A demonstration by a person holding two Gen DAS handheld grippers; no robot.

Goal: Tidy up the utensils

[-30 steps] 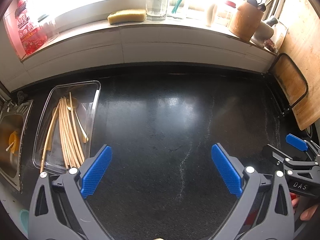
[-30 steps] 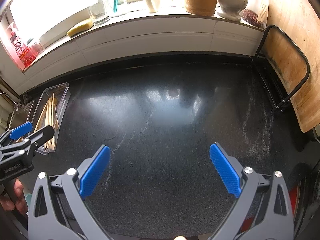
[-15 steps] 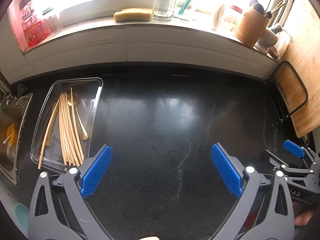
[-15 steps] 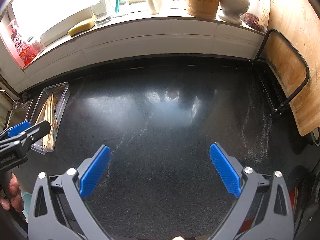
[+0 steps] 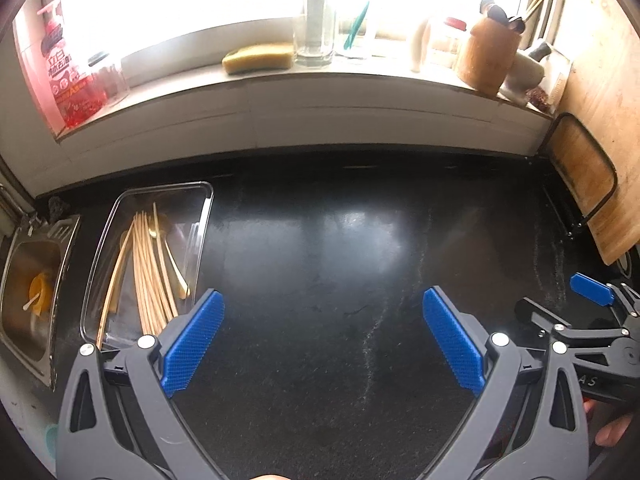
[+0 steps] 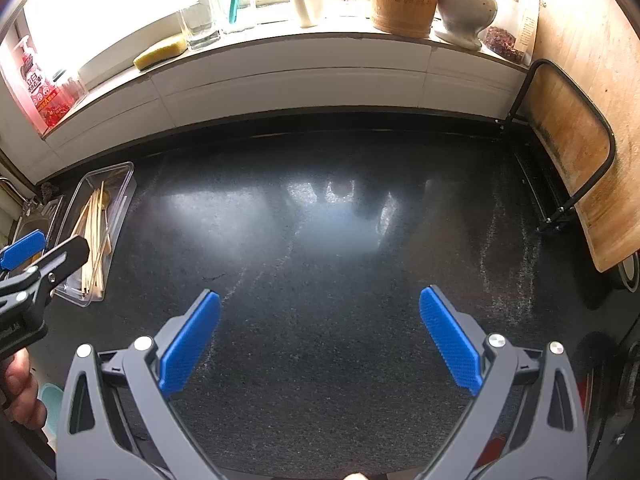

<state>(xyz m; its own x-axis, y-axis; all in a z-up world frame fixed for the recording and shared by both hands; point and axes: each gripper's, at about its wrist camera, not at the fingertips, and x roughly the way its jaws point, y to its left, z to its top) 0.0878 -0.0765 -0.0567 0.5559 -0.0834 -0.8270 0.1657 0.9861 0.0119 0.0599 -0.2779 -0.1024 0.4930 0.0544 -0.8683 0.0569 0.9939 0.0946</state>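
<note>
A clear plastic tray (image 5: 200, 224) sits on the black counter at the left and holds several wooden chopsticks (image 5: 146, 276) and a gold spoon (image 5: 176, 268). It also shows in the right wrist view (image 6: 124, 176) at the far left. My left gripper (image 5: 322, 316) is open and empty, above the counter just right of the tray's near end. My right gripper (image 6: 320, 316) is open and empty over the bare middle of the counter. Each gripper shows at the edge of the other's view.
A steel sink (image 5: 28, 280) lies left of the tray. The windowsill holds a sponge (image 5: 258, 58), glasses, a wooden utensil pot (image 5: 486, 60), a mortar (image 6: 466, 10) and a red soap bottle (image 5: 66, 80). Cutting boards in a black rack (image 6: 568, 148) stand at the right.
Both grippers have drawn back and risen slightly, so the tray and windowsill sit a little lower and farther in view. Both stay open and empty.
</note>
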